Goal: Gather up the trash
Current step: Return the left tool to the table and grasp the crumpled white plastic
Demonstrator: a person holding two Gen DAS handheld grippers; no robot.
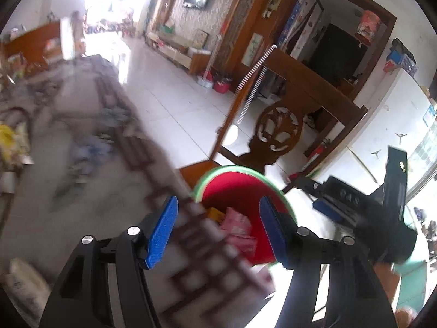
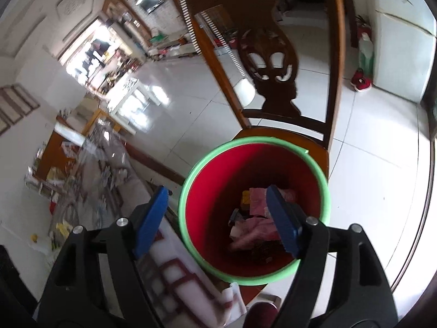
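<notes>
Two grippers hang over one red bucket [image 2: 254,207] with a green rim, and both are empty. The right gripper [image 2: 218,218] sits directly above the bucket's mouth with its blue pads spread wide; nothing lies between them except the view down into the bucket. The left gripper [image 1: 218,232] is also spread, its pads apart with nothing pinched; in its view the near edge of the cloth-covered table [image 1: 82,125] crosses on the left and the bucket shows on the right, just beyond.

The bucket stands on the seat of a carved wooden chair [image 2: 270,63], close beside the table's edge. In its bottom lies the trash [image 2: 254,232]: crumpled pink wrappers, something yellow and a few dark scraps.

My reading is that the drop-off step is in hand or just finished: open jaws above a bucket that already holds rubbish suggest a release, not a pick.

Some loose items remain on the far left part of the table, a yellow scrap [image 2: 63,228] and other small clutter, though blur keeps me from telling what each is. The next move calls for swinging a gripper away from the bucket, back over the table to the left, lowering the open pads around one piece, and closing on it before returning here.
</notes>
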